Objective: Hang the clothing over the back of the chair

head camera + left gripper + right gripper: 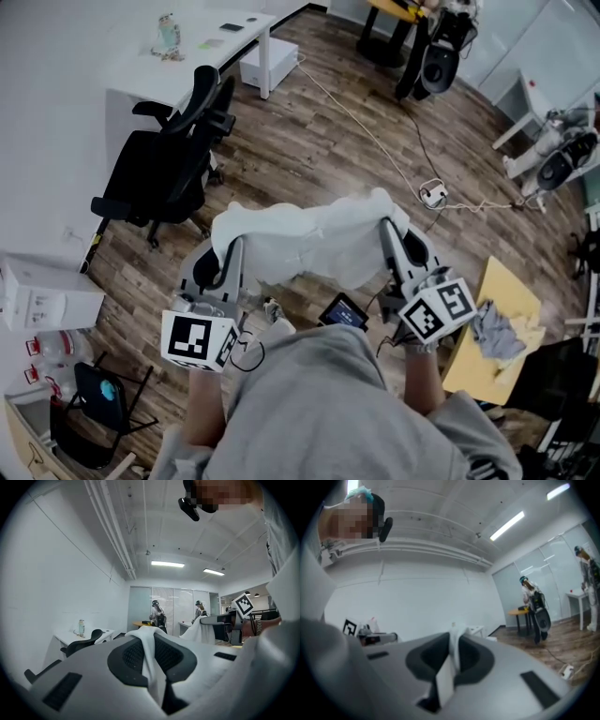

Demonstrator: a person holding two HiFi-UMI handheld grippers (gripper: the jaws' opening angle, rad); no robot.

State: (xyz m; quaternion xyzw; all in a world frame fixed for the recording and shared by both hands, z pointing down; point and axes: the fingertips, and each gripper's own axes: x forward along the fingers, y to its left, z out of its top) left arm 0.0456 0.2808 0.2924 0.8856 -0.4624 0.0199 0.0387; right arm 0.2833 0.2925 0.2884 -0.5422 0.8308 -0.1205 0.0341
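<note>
Above the floor (309,131), well apart from the chair (169,159): clothing (314,239) held stretched, pinched at either end in left tongs (232,251) and right tongs (389,230). Keep taut, carry level, clear its back before lowering.

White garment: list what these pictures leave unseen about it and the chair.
- Head view: the white garment is bunched between the left gripper and right gripper; its type is unclear.
- Left gripper view: that gripper's body hides most of the black chair.
- Right gripper view: blurred; no chair made out.
</note>
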